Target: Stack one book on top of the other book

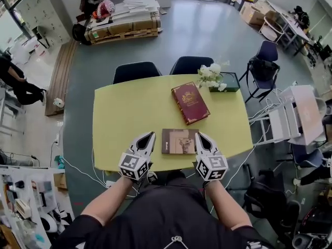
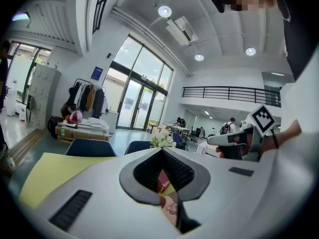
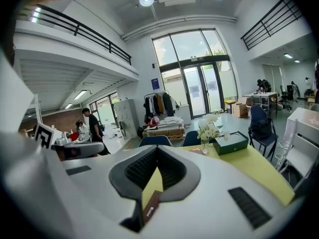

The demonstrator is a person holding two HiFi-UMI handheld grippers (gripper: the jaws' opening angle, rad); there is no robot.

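Two books lie flat on the yellow table, covers up, not yet stacked. The smaller brown book sits at the near edge, directly in front of the person. Its long axis runs left to right along that edge, with a darker strip, probably the spine, at its left end. The larger red book with gilt ornament lies farther in, toward the vase of white flowers and the green box. It is separated from the brown book by a strip of bare table. It is set on a slant, its long axis running from far left to near right. The left gripper and the right gripper are held just beside the two short ends of the brown book, both pointing forward over the table. This placement suggests the smaller book is to be taken up from both ends and laid on the larger one. Both pairs of jaws are closed with nothing gripped — only table and books are glimpsed through the slit in each gripper view. They would have to be opened before any grasp is made. To sit squarely on the red cover, the brown book would have to be turned onto the same slant.
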